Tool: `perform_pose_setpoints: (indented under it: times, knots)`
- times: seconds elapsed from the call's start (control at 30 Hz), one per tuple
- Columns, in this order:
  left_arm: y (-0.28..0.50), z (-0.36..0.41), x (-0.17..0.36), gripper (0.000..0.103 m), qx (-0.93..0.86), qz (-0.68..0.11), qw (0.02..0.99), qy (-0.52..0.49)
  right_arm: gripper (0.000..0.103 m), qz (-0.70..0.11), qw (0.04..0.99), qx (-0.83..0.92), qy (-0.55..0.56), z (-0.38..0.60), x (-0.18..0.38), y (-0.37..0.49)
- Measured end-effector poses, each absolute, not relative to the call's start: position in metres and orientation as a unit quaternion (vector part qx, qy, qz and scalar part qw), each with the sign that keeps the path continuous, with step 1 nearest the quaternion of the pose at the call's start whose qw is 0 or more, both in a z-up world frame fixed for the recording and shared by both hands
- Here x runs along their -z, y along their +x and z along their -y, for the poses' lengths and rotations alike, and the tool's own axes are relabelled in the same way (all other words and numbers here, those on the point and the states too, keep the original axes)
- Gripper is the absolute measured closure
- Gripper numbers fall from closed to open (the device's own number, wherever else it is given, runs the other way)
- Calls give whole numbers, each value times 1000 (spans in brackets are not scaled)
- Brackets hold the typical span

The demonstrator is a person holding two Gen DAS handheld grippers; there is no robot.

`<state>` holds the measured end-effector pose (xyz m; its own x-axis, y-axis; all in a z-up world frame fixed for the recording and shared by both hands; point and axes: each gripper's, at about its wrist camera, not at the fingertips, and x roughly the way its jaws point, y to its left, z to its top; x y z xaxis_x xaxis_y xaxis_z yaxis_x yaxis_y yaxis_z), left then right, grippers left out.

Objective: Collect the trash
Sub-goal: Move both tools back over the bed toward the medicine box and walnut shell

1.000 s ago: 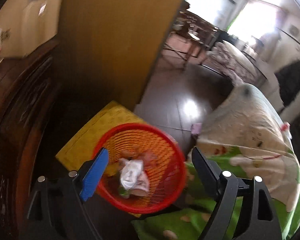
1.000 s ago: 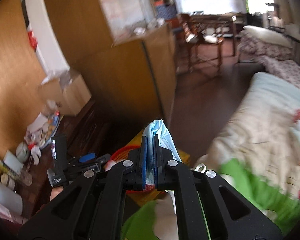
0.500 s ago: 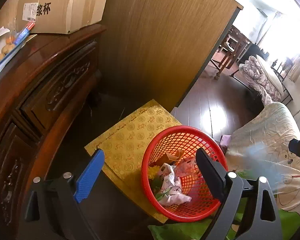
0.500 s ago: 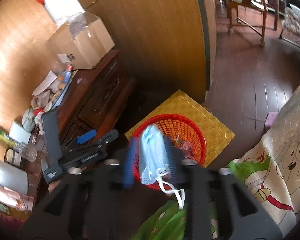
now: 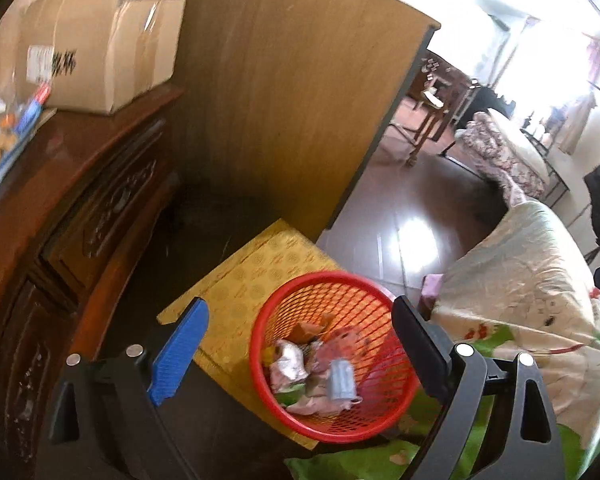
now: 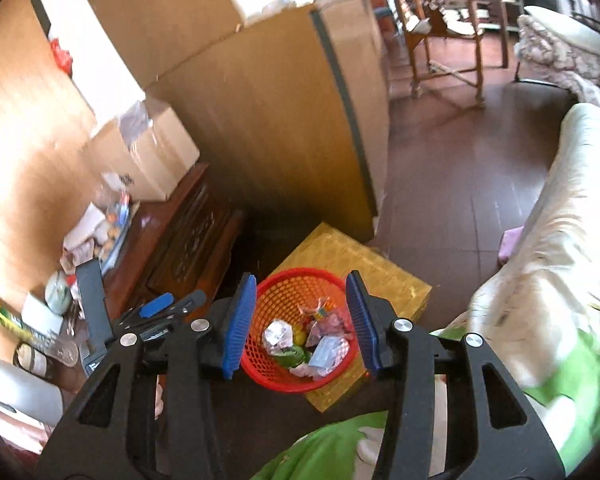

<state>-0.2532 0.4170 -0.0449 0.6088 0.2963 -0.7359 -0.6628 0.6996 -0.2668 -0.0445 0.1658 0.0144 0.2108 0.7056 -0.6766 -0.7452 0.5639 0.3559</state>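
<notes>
The right gripper (image 6: 300,322) gapes empty above the red mesh basket (image 6: 278,378); the blue face mask (image 6: 327,353) lies inside. Left gripper (image 5: 296,350) wide, empty. Drop looks done; next, seek more trash.

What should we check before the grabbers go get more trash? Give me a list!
1. Right gripper empty: ok, jaws apart, nothing between them.
2. Left gripper empty: ok, wide open, nothing between.
3. Blue face mask inside the red basket: ok, lying on the other trash.
4. Basket upright: ok, standing on the yellow box.
5. Room left in the basket: ok, the trash sits low inside.
6. More trash to fetch: cannot tell, none plain on the floor; the clutter on the wooden cabinet is too blurred.
</notes>
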Motion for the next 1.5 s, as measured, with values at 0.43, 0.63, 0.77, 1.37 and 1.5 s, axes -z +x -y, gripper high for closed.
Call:
perform_pose_setpoints:
  times: [0.43, 0.63, 0.77, 1.37, 1.5]
  knots:
    - [-225, -294, -83, 6, -204, -280, 928, -139, 36, -286, 858, -419, 75, 3, -104, -61]
    - [-179, -205, -122, 6, -117, -275, 950, -87, 28, -239, 892, -357, 142, 111, -114, -49]
    - [-126, -149, -126, 6, -50, -295, 952, -62, 26, -231, 913, -285, 179, 183, -100, -24]
    - [138, 48, -3, 6, 120, -468, 875, -25, 22, -329, 912, -67, 234, 309, 3, 104]
    - [155, 64, 22, 6, 125, -484, 866, -4, 22, -323, 914, -60, 238, 311, 7, 103]
